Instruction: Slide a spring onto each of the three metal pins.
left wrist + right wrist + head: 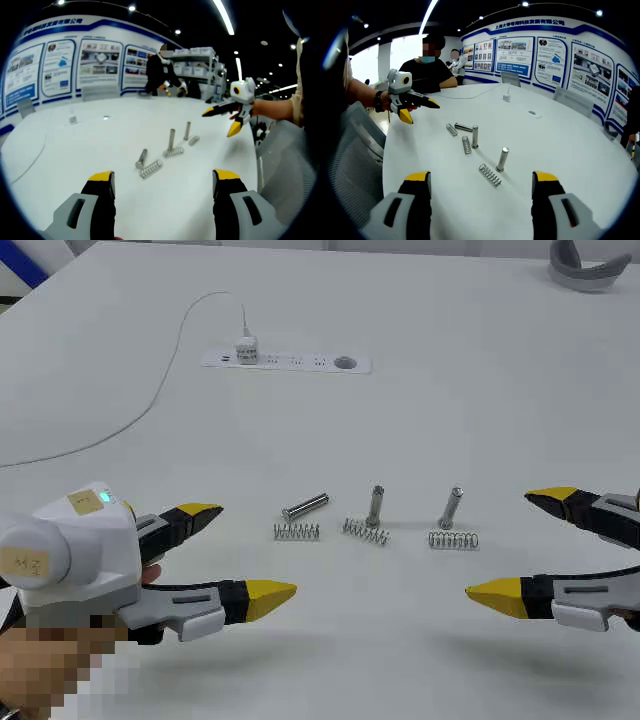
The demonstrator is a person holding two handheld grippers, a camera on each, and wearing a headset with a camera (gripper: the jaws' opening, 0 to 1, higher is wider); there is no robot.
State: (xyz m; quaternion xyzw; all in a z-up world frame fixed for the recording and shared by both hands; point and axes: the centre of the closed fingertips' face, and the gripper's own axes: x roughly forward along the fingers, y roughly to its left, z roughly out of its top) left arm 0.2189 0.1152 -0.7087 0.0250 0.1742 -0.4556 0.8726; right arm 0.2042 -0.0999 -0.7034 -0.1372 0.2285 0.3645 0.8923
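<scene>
**Q:** White worktop, seen from the head view. Where do the parts lie?

**A:** Three pins form a row at centre. The left pin lies on its side. The middle pin and the right pin stand upright. Just in front of each lies a spring: the left spring, the middle spring and the right spring. No spring is on a pin yet.

**Q:** And the grippers?

**A:** The left gripper and the right gripper flank the row, apart from it. Both have their jaws spread and hold nothing.

**Q:** How is the step best done?

**A:** Probably by pinching a spring lightly across its coils near one end, so it does not buckle. Its bore is then lined up with a pin's top while the other jaws steady that pin. The lying pin likely needs gripping first.

**Q:** Any obstacles?

**A:** None near the row. A power strip, its cable and a grey curved object lie well behind it.
</scene>
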